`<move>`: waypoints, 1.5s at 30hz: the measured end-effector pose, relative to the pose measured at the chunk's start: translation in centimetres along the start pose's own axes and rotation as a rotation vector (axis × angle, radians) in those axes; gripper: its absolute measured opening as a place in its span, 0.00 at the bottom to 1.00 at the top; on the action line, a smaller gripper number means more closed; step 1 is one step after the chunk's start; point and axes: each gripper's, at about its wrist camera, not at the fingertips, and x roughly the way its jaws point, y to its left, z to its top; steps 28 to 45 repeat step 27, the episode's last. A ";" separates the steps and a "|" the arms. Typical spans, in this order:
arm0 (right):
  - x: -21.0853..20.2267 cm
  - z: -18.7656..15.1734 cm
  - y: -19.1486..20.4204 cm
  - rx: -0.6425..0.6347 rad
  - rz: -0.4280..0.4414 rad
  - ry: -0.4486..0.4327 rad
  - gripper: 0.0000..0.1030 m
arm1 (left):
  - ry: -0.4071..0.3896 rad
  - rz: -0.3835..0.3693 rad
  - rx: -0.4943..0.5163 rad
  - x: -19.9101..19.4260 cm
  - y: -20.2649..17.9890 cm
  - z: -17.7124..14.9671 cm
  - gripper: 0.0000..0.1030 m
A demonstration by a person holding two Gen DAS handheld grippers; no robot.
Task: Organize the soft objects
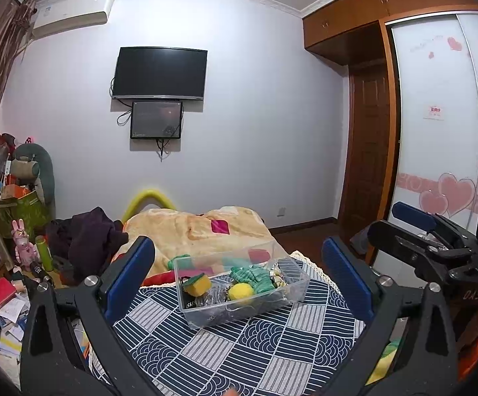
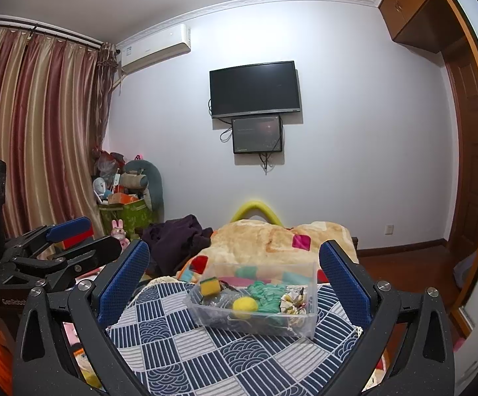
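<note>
On the blue patterned bed cover (image 1: 225, 356), the clear bin (image 1: 239, 292) of soft objects lies straight ahead of both the left gripper (image 1: 239, 274) and the right gripper (image 2: 235, 274), long axis crosswise, jaws wide apart and empty, neither evidently nearer.

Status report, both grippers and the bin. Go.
Left hand-held gripper open, empty. Right hand-held gripper open, empty. Clear bin on patterned cloth, holding sponge, yellow ball, green cloth. Nothing between grippers and bin.
</note>
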 end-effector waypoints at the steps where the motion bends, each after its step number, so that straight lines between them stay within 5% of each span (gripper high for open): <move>1: 0.0 0.0 0.0 0.000 0.000 -0.001 1.00 | 0.001 -0.002 -0.002 0.0 0.1 0.1 1.00; 45: 0.4 0.2 -0.1 0.000 -0.005 -0.002 1.00 | 0.004 -0.008 0.024 0.0 -0.2 0.0 1.00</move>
